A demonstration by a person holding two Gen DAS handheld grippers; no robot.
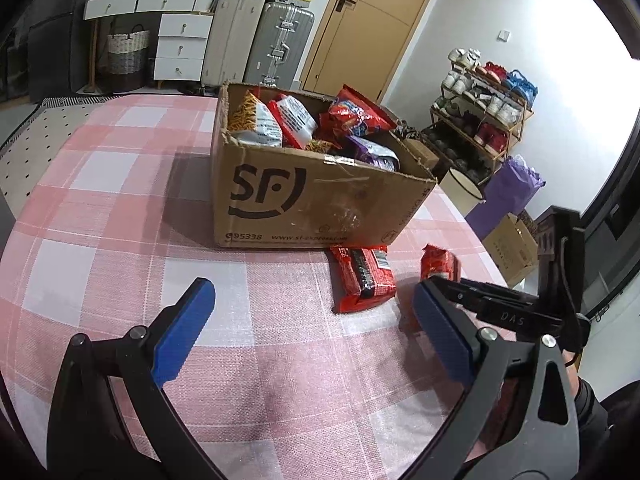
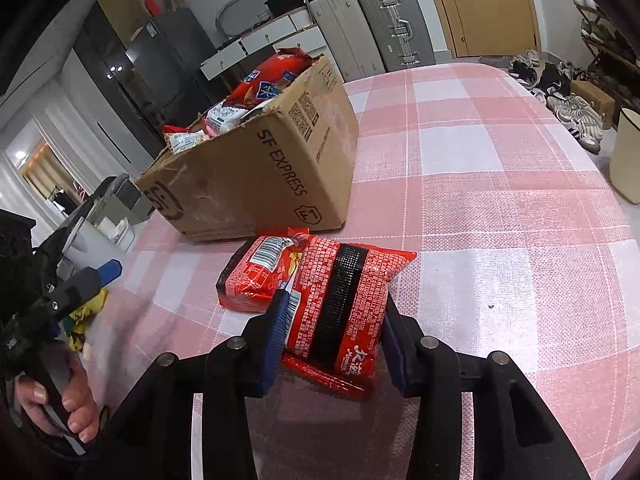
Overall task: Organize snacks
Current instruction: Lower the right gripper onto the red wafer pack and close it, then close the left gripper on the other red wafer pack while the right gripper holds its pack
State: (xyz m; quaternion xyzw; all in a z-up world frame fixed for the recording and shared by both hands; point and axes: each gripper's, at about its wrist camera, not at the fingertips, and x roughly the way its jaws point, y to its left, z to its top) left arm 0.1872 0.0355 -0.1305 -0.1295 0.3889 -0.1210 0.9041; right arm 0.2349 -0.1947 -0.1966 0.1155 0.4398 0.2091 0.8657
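A cardboard SF box [image 1: 320, 196] full of snack packets stands on the pink checked table; it also shows in the right wrist view [image 2: 256, 176]. A red noodle packet [image 1: 362, 276] lies in front of the box. My right gripper [image 2: 332, 332] is shut on a second red packet with a black stripe [image 2: 340, 304], which overlaps the first packet [image 2: 252, 276] on the table. In the left wrist view the held packet [image 1: 440, 266] shows beyond the right gripper's body. My left gripper [image 1: 316, 328] is open and empty above the table, near the front.
Suitcases [image 1: 276, 40] and white drawers [image 1: 182, 46] stand behind the table. A shoe rack [image 1: 480, 116], a white bin [image 1: 464, 194] and a purple bag [image 1: 508, 196] stand to the right. A yellow packet [image 2: 86, 312] lies at the table's left edge.
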